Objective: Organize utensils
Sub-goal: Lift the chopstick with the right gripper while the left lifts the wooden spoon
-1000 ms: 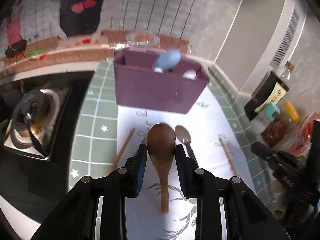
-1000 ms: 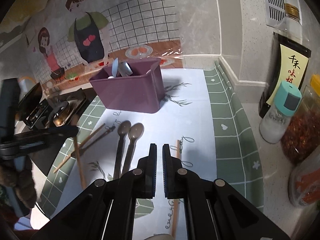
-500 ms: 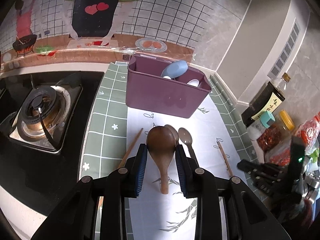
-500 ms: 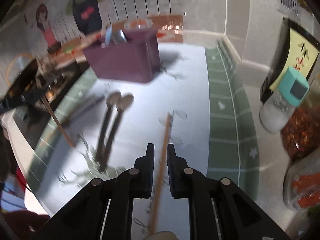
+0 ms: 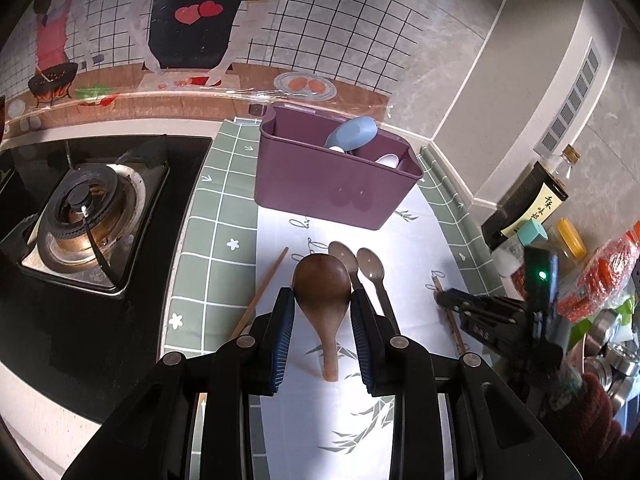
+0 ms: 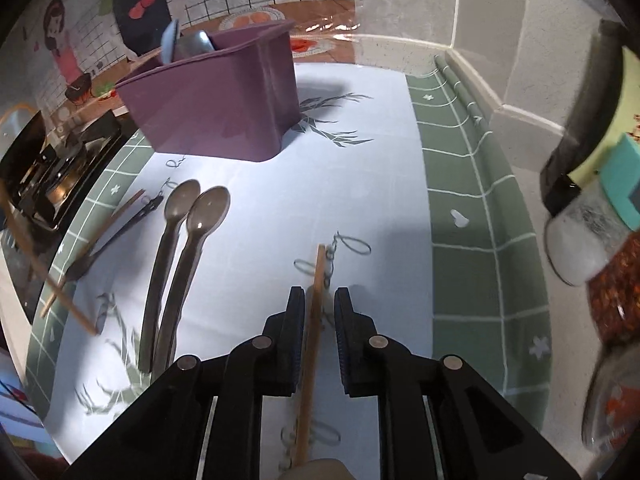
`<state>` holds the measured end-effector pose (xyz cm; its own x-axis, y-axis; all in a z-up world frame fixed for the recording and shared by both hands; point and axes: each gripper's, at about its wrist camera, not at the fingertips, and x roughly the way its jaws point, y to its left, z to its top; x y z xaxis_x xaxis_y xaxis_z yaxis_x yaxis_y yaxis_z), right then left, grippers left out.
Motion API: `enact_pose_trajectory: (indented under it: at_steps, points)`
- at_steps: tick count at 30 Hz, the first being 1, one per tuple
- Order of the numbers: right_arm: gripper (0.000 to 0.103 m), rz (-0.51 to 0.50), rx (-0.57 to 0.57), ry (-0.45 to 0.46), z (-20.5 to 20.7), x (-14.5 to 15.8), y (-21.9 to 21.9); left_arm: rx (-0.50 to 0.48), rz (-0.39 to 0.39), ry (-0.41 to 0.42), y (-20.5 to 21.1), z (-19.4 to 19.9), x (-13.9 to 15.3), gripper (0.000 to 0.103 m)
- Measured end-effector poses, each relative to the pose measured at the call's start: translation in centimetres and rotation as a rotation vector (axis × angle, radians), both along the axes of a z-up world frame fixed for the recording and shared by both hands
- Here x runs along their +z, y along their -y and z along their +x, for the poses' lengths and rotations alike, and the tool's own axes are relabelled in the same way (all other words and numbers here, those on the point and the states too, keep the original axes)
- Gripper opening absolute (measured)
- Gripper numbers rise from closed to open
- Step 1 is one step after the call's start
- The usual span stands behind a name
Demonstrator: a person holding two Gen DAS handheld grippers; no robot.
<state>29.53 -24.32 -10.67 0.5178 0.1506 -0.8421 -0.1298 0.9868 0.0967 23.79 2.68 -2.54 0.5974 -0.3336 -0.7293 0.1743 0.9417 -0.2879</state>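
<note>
Since the earlier frame the right gripper has dropped to the mat, its jaws just opening astride a chopstick lying lengthwise between them, untouched. The left gripper clamps a wooden spoon short of the purple bin

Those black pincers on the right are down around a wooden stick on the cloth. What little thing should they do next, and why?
Probably close. The right gripper has just been opening, and its jaws now stand either side of the wooden chopstick lying on the white cloth, with a gap showing, so nothing is held yet. Pinching it would let it be lifted toward the purple bin, where other utensils already stand.
</note>
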Motion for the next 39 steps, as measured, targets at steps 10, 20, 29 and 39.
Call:
enact_pose_trajectory:
  at_steps: [10, 20, 29, 39]
  points:
    - [0.005, 0.029, -0.018, 0.080, -1.7, 2.3, 0.4, 0.006, -0.006, 0.000, -0.6, -0.6, 0.3, 0.030]
    - [0.005, 0.103, -0.033, 0.282, -5.4, 10.8, 1.0, -0.027, -0.027, 0.064, -0.3, -0.9, 3.4, 0.029]
    - [0.005, 0.136, -0.054, 0.363, -4.8, 14.0, 0.5, -0.034, -0.037, 0.106, 0.1, 0.0, 5.1, 0.029]
    - [0.005, 0.056, -0.001, 0.737, -2.8, 30.9, -2.6, -0.093, -0.058, 0.398, -0.7, 4.9, 20.2, 0.029]
